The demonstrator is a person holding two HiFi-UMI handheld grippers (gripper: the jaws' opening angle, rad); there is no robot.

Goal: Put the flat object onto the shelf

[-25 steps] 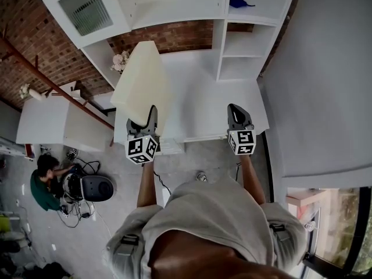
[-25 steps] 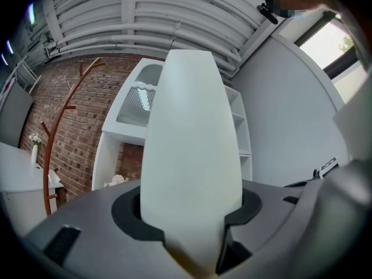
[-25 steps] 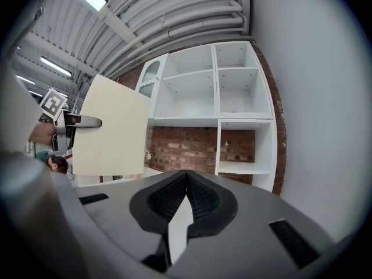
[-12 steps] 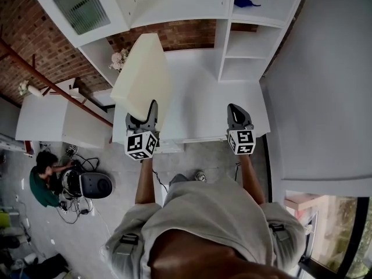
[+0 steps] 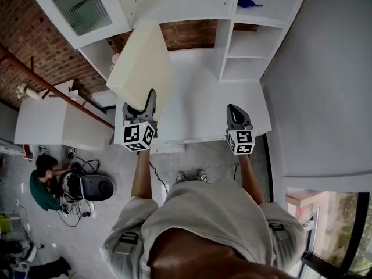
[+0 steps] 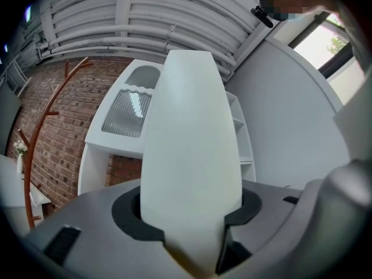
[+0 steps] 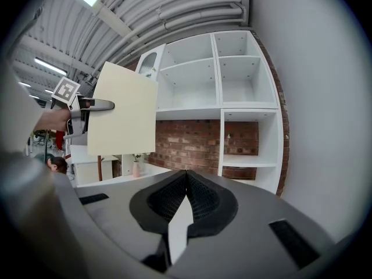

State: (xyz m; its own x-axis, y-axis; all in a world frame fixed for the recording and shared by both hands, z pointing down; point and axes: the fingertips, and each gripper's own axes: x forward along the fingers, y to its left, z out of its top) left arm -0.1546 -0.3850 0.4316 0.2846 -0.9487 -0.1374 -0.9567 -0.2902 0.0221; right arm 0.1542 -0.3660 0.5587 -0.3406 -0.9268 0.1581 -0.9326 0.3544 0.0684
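Observation:
The flat object is a cream board (image 5: 142, 63), held on edge over the left part of the white counter (image 5: 203, 103). My left gripper (image 5: 141, 108) is shut on its near end, and the board (image 6: 192, 150) rises from between the jaws toward the white shelf unit (image 6: 241, 138). In the right gripper view the board (image 7: 122, 109) hangs in front of the unit's left open shelves (image 7: 186, 80), with the left gripper (image 7: 87, 106) behind it. My right gripper (image 5: 235, 109) is shut with nothing in it, its tips (image 7: 187, 173) level toward the brick wall.
The shelf unit (image 5: 244, 39) has several open bays; a blue thing (image 5: 247, 0) lies in an upper one. A glass-door cabinet (image 5: 81, 4) and a small vase (image 7: 135, 167) stand at the left. A person (image 5: 40, 185) sits on the floor. A grey wall (image 5: 314, 86) closes the right.
My left gripper has lifted the board and carried it forward toward the shelves; its far end now reaches higher in the head view. The right gripper has hardly moved.

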